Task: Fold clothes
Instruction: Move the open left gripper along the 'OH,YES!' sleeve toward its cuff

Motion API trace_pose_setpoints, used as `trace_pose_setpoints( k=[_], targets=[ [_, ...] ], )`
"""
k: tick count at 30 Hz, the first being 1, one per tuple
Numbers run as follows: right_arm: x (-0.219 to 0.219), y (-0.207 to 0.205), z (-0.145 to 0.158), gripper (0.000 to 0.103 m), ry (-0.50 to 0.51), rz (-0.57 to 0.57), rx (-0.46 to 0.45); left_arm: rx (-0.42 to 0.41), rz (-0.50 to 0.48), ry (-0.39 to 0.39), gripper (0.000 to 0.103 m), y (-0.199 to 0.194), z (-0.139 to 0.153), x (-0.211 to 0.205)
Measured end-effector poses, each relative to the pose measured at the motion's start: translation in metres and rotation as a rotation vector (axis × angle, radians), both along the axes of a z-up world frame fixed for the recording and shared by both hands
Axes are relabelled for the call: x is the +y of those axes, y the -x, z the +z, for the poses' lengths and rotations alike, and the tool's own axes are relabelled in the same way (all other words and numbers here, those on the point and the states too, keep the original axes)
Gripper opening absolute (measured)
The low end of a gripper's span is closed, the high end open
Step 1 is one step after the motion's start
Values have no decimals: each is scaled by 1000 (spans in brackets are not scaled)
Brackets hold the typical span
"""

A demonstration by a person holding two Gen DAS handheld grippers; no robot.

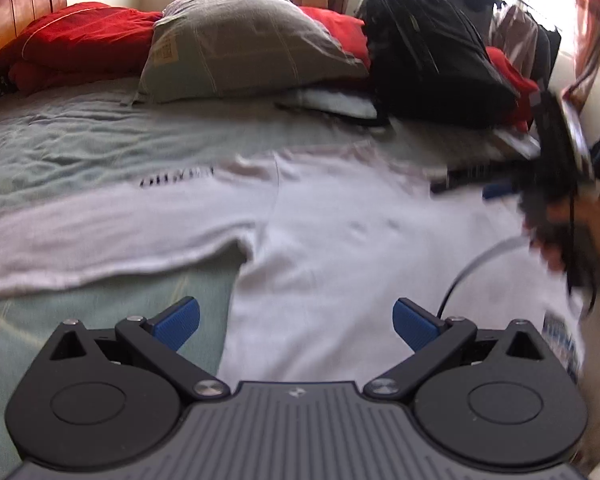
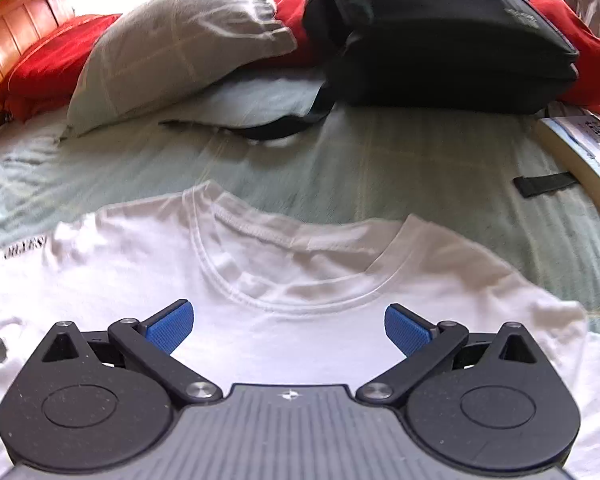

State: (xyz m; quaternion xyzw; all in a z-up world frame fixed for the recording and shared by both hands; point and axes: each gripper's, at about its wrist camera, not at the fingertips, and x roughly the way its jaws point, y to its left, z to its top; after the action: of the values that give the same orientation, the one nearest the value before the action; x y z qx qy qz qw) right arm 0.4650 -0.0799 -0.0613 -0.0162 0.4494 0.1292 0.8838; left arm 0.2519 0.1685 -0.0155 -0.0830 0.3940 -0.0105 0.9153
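Note:
A white T-shirt (image 1: 332,240) lies spread flat on the pale green bed sheet (image 1: 80,140), one sleeve reaching left with small black lettering on it. My left gripper (image 1: 296,320) hovers open over the shirt's body near the sleeve seam, nothing between its blue pads. In the right wrist view the shirt (image 2: 300,340) shows its round collar facing me. My right gripper (image 2: 288,328) is open just below the collar, holding nothing. The right gripper (image 1: 476,186) also appears blurred in the left wrist view, held by a hand (image 1: 556,240) at the shirt's far right.
A grey-beige pillow (image 1: 236,44), red bedding (image 1: 80,36) and a black backpack (image 1: 432,52) line the head of the bed. A wooden headboard (image 1: 16,4) stands at far left. A book (image 2: 584,160) and a black strap (image 2: 544,185) lie on the sheet at right.

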Motion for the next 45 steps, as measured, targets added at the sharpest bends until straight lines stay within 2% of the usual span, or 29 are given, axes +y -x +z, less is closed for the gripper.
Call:
trace_pose_setpoints(
  k=[5,12,15,17,22,25,29,33,39,42,45],
  targets=[
    [6,5,-14,103,46,57,-22,64,11,114,102,-79,-12,9],
    [-8,4,-8,103,-51,116,-28,170,27,278,102,-191,-40,20],
    [-16,2,-6,103,-105,120,-25,193,102,282,102,-212,-62,30],
    [-19,1,-7,103,-132,105,-22,182,118,284,102,-222,-70,34],
    [-20,-4,-11,103,-167,103,5,148,139,243,102,-241,-70,35],
    [-22,-1,-7,103,-174,97,-11,138,138,216,102,-233,-58,31],
    [-26,2,0,103,-208,90,-34,125,63,262,102,-215,-42,25],
    [-23,3,0,103,-200,102,-31,170,-7,309,102,-215,-51,11],
    [-26,1,-2,103,-191,96,-19,152,52,197,102,-241,-69,3],
    [-27,0,-3,103,-186,93,-13,157,73,204,102,-240,-55,10],
    [-30,-1,-3,103,-194,90,-13,134,47,182,102,-216,-33,16]
  ],
)
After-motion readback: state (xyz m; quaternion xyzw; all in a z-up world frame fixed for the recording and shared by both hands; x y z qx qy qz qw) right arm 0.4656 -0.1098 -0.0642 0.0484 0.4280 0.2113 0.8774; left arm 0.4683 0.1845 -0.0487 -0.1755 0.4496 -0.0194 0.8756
